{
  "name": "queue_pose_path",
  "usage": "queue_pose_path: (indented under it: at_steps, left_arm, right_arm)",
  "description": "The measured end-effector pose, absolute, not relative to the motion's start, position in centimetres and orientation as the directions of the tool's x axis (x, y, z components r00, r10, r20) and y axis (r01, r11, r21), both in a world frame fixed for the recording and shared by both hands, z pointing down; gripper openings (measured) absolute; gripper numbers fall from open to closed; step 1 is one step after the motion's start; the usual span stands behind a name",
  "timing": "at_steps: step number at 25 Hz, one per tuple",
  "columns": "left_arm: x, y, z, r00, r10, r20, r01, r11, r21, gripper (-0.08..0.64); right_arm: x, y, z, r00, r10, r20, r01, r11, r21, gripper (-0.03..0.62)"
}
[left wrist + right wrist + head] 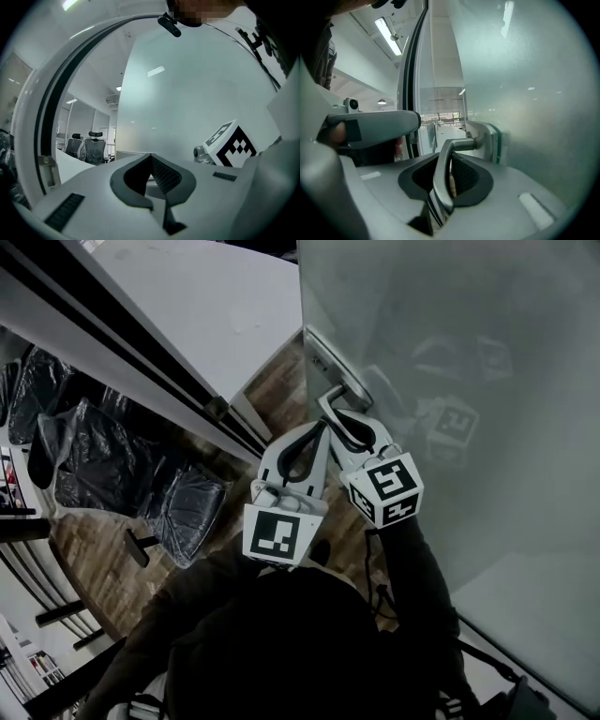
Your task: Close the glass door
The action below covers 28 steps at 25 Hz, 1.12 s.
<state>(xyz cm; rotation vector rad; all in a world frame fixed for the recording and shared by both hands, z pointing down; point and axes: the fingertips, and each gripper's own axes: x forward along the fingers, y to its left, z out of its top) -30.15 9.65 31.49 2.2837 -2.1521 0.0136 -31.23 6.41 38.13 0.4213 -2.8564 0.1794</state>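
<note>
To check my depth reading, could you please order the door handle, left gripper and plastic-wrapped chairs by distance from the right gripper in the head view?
1. door handle: between the right gripper jaws.
2. left gripper: just left.
3. plastic-wrapped chairs: far left, on floor.

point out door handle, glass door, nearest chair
door handle [440,183], right gripper view, on the bent lever
glass door [487,362], head view, on the frosted pane
nearest chair [187,507], head view, on its dark cushion

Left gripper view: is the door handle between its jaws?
No: the left gripper has its jaws together at the tips, nothing between them; the door handle is in the right gripper.
</note>
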Motion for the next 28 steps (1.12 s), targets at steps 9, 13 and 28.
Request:
queue_pose_path:
  at_steps: [9, 13, 28]
  left_arm:
    - [-31.8, 15.4, 31.2, -0.046, -0.999, 0.002, -0.999, 0.046, -0.019, -0.003]
    - [-32.8, 18.0, 31.8, -0.066, -0.998, -0.005, -0.998, 0.066, -0.021, -0.003]
    - [-34.2, 23.4, 30.2, -0.044, -0.999, -0.030, -0.999, 0.045, -0.018, -0.003]
  right_arm:
    - [-33.0, 13.2, 38.0, -0.950, -0.177, 0.257, -0.206, 0.974, -0.093, 0.064]
    - [-33.6, 16.2, 38.8, -0.956, -0.150, 0.251, -0.177, 0.980, -0.091, 0.064]
    - [-34.3, 22.3, 38.7, -0.958, -0.127, 0.258, -0.154, 0.985, -0.084, 0.063]
